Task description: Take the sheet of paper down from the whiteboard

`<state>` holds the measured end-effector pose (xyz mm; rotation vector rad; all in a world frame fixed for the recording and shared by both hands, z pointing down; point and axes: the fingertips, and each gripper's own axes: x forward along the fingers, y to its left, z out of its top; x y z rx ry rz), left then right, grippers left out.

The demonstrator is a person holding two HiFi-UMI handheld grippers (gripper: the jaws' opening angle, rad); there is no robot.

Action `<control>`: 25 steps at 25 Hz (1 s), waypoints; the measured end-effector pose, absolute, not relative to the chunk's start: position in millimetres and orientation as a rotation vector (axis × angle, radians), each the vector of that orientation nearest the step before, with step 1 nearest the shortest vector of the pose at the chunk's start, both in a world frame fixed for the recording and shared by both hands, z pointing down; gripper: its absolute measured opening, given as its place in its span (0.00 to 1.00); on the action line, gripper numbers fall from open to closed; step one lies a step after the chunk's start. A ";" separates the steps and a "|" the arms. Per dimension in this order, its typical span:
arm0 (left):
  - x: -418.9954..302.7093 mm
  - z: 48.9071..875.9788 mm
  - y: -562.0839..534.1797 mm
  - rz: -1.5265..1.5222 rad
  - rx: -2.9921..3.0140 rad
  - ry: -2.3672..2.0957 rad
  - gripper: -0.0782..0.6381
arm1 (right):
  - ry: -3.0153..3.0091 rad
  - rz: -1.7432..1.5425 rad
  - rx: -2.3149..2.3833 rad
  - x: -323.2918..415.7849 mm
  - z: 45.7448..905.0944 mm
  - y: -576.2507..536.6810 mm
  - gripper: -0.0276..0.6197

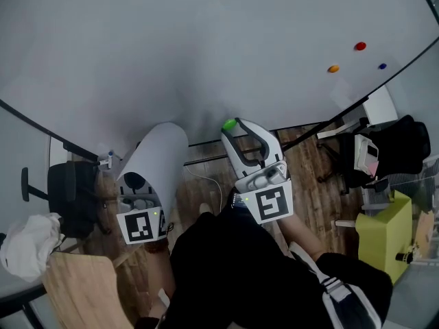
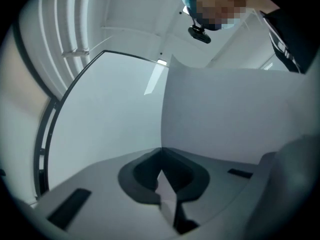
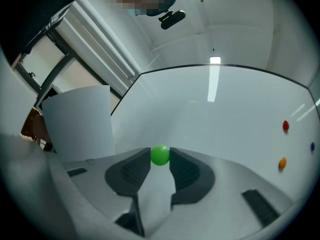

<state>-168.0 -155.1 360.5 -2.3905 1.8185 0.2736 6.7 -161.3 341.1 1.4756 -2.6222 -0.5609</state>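
Note:
The white sheet of paper is off the whiteboard and curls up over my left gripper, whose jaws are shut on its edge. In the left gripper view the paper fills the right half. My right gripper is held close to the board with a small green ball magnet pinched between its tips. The right gripper view shows the green magnet between the two dark pads and the paper off to the left.
Red, orange and blue magnets stick to the board at the right. Below the board are a black chair, a white cloth, a black bag and a yellow-green cabinet.

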 end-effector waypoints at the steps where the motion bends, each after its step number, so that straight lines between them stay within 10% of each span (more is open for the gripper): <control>1: -166.2 357.1 -155.2 0.248 -2.372 1.807 0.12 | -2.623 -0.559 1.484 7.8 339.8 -162.1 0.22; 25: -139.5 349.5 -181.6 0.148 -2.366 1.739 0.12 | -2.619 -0.519 1.573 15.2 341.6 -165.6 0.22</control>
